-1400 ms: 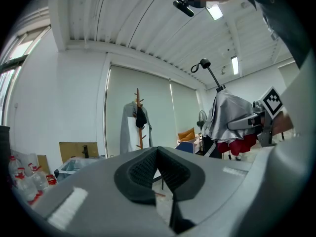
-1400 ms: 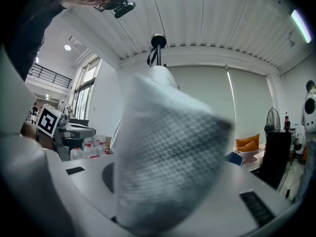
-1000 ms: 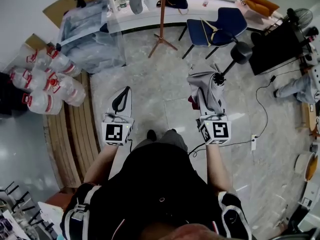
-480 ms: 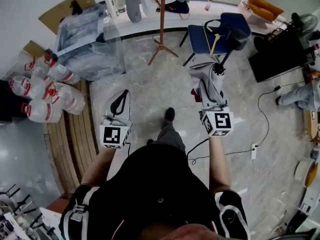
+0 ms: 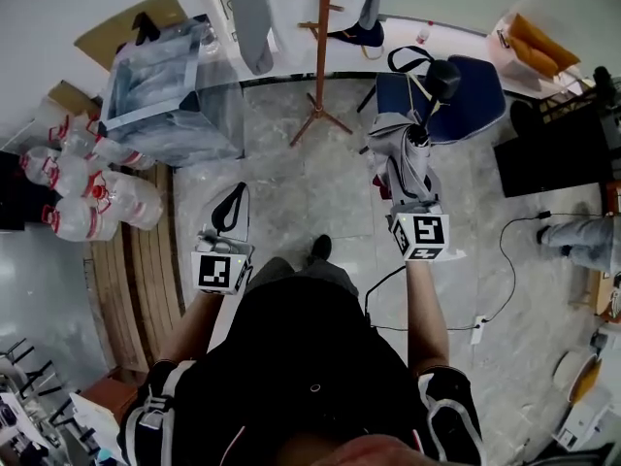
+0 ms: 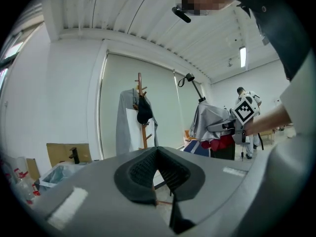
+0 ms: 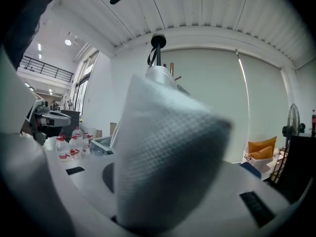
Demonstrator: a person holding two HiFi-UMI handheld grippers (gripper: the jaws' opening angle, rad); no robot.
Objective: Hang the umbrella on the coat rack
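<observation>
right gripper (image 5: pixel 408 187): fingers pinching the folded umbrella (image 5: pixel 393 144), strap end forward, likely to reach a peg.
left gripper (image 5: pixel 233 202): fingers pressed together, empty, held aside.
coat rack (image 5: pixel 320 61): ahead, well apart, carrying garments (image 5: pixel 250 13).

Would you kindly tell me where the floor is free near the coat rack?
Bare tiles run from the foot of the coat rack toward the person, between the plastic-covered bin and the blue chair. Crowded: water bottles and planks at left, cable at right.
</observation>
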